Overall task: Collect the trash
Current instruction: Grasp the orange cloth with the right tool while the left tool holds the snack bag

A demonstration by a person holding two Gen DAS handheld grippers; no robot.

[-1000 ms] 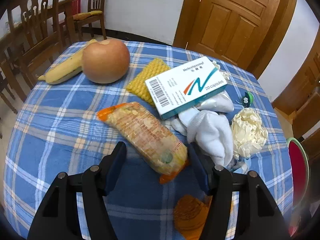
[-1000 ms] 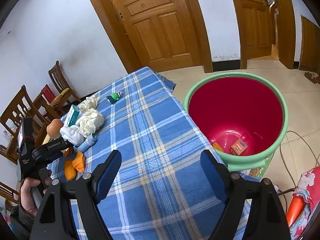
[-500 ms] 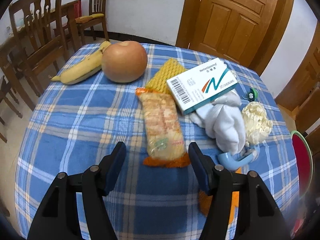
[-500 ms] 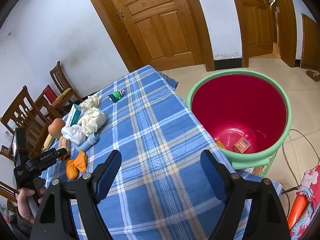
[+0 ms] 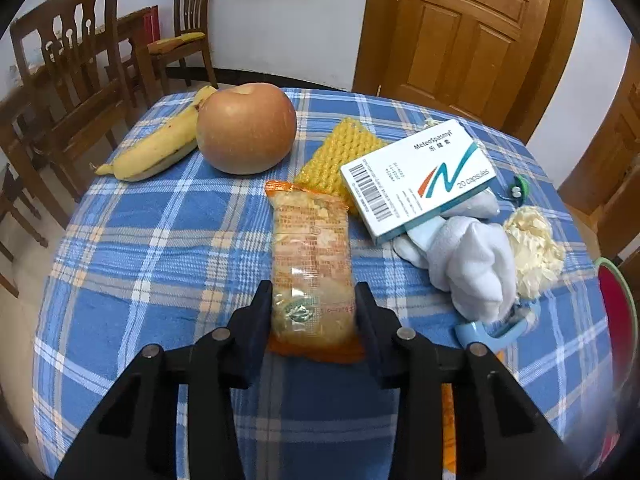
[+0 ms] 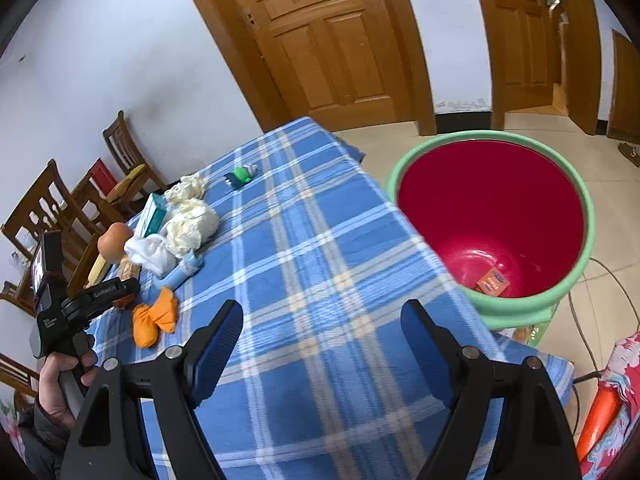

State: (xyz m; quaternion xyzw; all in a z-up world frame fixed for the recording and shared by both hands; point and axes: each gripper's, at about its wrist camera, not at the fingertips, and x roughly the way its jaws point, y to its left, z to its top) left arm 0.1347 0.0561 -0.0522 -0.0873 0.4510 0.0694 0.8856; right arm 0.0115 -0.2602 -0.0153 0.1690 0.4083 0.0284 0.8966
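Jaws of the left gripper [image 5: 314,308] are closing across a light, crinkly, probably slippery snack packet's [image 5: 311,258] near end; right gripper [image 6: 322,334] hangs spread, empty.

Glossy plastic snack wrapper [image 5: 311,264] on woven checked tablecloth [image 5: 160,240]; matt cardboard box [image 5: 418,180], varnished wooden door [image 5: 460,28].
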